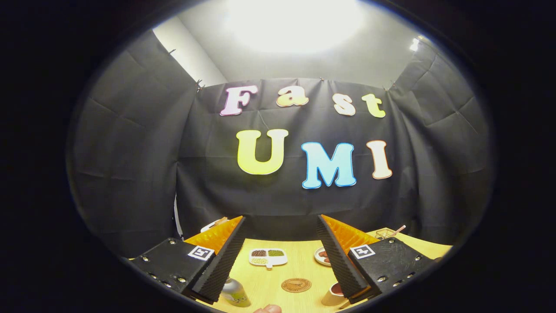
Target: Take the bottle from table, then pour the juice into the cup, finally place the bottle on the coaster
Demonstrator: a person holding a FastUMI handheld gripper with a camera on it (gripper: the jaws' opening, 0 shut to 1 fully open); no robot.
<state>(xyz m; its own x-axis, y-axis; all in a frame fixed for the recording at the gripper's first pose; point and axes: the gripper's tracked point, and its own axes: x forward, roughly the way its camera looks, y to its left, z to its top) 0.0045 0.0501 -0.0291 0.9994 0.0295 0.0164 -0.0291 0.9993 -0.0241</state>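
My gripper (281,222) hangs open above the wooden table (278,282), fingers spread wide with nothing between them. A silvery bottle (234,293) stands on the table just under the left finger (221,261). Partly hidden beneath the right finger (341,256) is a pale cup (333,295) with a dark inside. A round brown coaster (296,285) lies flat on the table between bottle and cup, below the gap between the fingers.
A white divided dish (268,257) with brown and green grains sits further back on the table. A small plate (322,256) with reddish bits lies by the right finger. Small items (386,233) rest at the far right edge. A fingertip (268,309) shows at the near edge.
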